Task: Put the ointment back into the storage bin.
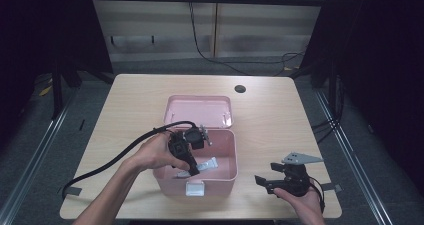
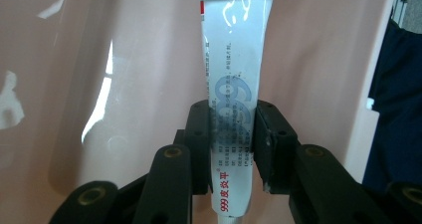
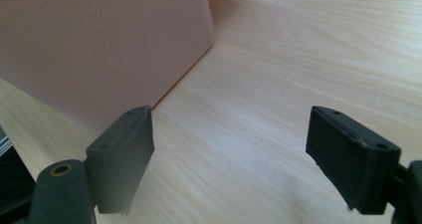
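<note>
A pink plastic box [image 1: 224, 171] with its lid [image 1: 199, 111] flipped back stands mid-table. My left gripper [image 1: 193, 168] reaches down inside it, shut on a white ointment tube [image 2: 233, 109] with blue and red print. The tube [image 1: 207, 164] lies low in the box, its crimped end pointing away from the jaws. In the left gripper view the black pads [image 2: 201, 139] press both sides of the tube against the pink wall [image 2: 124, 84]. My right gripper [image 1: 265, 182] rests on the table right of the box, jaws wide open with bare wood [image 3: 239, 134] between them.
A white latch [image 1: 195, 188] sits on the box's front wall. The left gripper's black cable [image 1: 112, 160] trails off to the table's left edge. A dark round hole [image 1: 240, 89] lies in the tabletop at the back. The box's outer wall [image 3: 99, 40] stands close before the right gripper.
</note>
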### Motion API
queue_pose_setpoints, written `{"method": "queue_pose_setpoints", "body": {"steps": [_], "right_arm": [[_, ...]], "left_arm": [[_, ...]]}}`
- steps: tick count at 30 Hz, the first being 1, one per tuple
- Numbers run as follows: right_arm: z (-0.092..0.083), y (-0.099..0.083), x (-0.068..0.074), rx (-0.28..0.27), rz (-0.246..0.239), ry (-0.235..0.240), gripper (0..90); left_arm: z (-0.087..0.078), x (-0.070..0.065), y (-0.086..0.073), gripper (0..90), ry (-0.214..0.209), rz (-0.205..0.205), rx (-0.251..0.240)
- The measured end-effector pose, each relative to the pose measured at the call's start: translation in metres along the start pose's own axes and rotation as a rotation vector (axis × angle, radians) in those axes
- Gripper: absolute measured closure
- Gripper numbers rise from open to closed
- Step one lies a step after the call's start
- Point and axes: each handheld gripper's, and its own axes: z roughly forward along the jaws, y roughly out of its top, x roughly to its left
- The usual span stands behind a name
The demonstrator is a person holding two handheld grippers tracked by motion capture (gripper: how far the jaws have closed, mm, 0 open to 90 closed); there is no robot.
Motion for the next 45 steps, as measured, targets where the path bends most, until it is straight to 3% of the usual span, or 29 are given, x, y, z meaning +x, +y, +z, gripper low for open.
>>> {"method": "queue_pose_setpoints", "body": {"steps": [5, 7, 12, 21, 28, 45], "right_arm": [[0.000, 0.000, 0.000, 0.001, 0.000, 0.000, 18.2], [0.000, 0.000, 0.000, 0.001, 0.001, 0.000, 18.2], [0.000, 0.000, 0.000, 0.002, -0.005, 0.001, 18.2], [0.001, 0.000, 0.000, 0.004, -0.002, -0.001, 18.2], [0.001, 0.000, 0.000, 0.007, -0.004, 0.001, 18.2], [0.001, 0.000, 0.001, 0.010, -0.009, 0.004, 18.2]], "left_arm": [[0.006, 0.002, 0.002, 70.6, -0.007, -0.011, 0.007], [0.010, 0.003, 0.001, 70.6, -0.033, -0.020, 0.008], [0.019, 0.008, -0.004, 70.6, -0.050, -0.026, 0.014], [0.031, 0.007, 0.001, 70.6, -0.059, -0.019, 0.031], [0.043, 0.010, 0.005, 70.6, -0.091, -0.018, 0.048], [0.054, 0.013, 0.009, 70.5, -0.121, -0.041, 0.065]]}}
